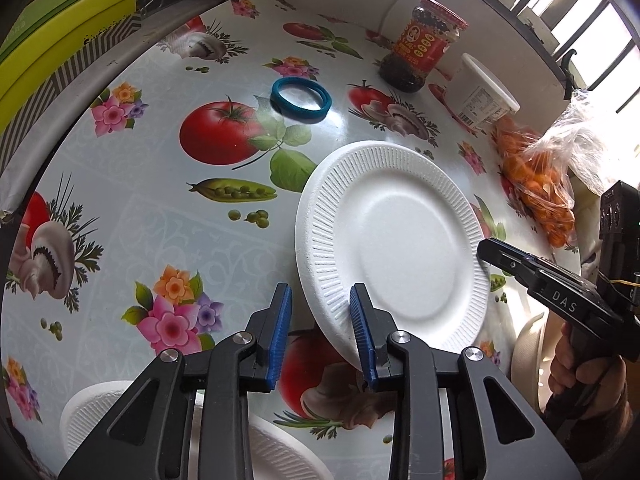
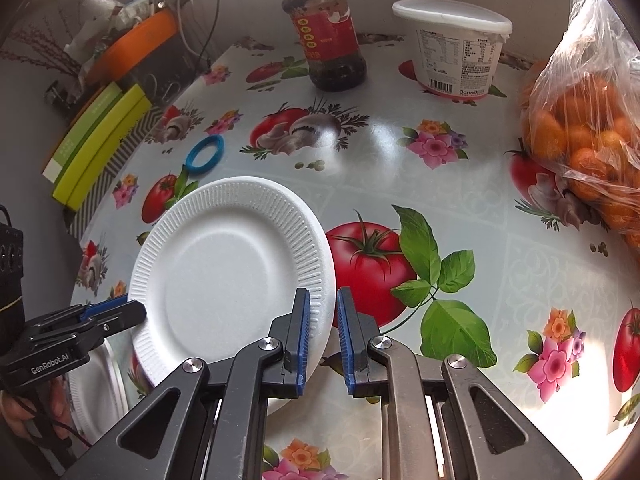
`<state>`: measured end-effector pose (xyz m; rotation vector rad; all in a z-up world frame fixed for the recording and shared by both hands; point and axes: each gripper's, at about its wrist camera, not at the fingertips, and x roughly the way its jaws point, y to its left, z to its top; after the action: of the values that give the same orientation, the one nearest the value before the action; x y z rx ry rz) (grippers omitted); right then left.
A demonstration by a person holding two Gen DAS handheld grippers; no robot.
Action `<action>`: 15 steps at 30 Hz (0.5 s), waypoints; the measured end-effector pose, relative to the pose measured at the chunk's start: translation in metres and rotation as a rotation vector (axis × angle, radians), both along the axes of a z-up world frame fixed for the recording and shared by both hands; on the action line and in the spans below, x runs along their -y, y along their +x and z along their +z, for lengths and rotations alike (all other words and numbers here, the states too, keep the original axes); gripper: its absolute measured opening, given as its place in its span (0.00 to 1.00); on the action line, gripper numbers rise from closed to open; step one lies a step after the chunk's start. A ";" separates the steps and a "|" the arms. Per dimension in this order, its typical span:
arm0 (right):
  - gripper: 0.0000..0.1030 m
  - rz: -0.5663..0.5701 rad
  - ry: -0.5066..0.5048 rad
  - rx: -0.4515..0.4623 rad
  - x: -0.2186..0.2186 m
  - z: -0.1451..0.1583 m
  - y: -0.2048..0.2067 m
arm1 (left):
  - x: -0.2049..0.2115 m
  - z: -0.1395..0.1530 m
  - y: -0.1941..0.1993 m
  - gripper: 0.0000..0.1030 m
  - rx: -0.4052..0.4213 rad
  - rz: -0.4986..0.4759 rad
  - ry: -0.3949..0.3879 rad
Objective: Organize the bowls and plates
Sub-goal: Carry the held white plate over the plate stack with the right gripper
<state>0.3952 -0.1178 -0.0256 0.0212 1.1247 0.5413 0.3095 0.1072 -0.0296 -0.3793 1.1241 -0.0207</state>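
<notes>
A white foam plate [image 1: 396,236] [image 2: 232,268] hangs tilted over the flowered tablecloth. My right gripper [image 2: 322,336] is shut on its right rim; in the left wrist view its black tip [image 1: 484,254] meets that same rim. My left gripper [image 1: 322,332] stands open around the plate's opposite rim: the right pad lies against the plate, while the left pad [image 1: 282,332] is apart from it. In the right wrist view the left gripper [image 2: 120,312] shows at the plate's lower left edge. More white foam plates [image 1: 92,408] [image 2: 96,392] lie on the table below my left gripper.
At the back stand a red-labelled sauce jar [image 1: 420,52] [image 2: 324,36] and a white lidded tub [image 1: 484,96] [image 2: 456,44]. A bag of oranges [image 1: 536,184] [image 2: 588,136] lies right. A teal hair band [image 1: 300,98] [image 2: 205,154] and green boxes [image 1: 60,36] [image 2: 96,148] sit left.
</notes>
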 end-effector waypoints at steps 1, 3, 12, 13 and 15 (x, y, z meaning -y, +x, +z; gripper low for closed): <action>0.14 -0.001 0.000 0.001 0.000 0.000 0.000 | 0.000 0.000 0.000 0.30 0.003 0.001 -0.002; 0.14 -0.003 0.006 0.004 0.000 0.001 -0.001 | -0.001 0.002 -0.001 0.25 0.011 0.003 -0.001; 0.14 -0.014 0.020 0.010 0.004 0.005 -0.006 | 0.001 0.007 -0.008 0.22 0.044 0.002 0.011; 0.14 -0.012 0.018 0.012 0.004 0.006 -0.007 | 0.001 0.009 -0.009 0.22 0.049 0.001 0.019; 0.14 -0.005 0.011 0.027 0.002 0.010 -0.011 | 0.001 0.012 -0.012 0.22 0.059 0.000 0.027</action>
<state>0.3843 -0.1203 -0.0160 0.0260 1.0956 0.5420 0.2979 0.1058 -0.0181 -0.3523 1.0655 -0.0159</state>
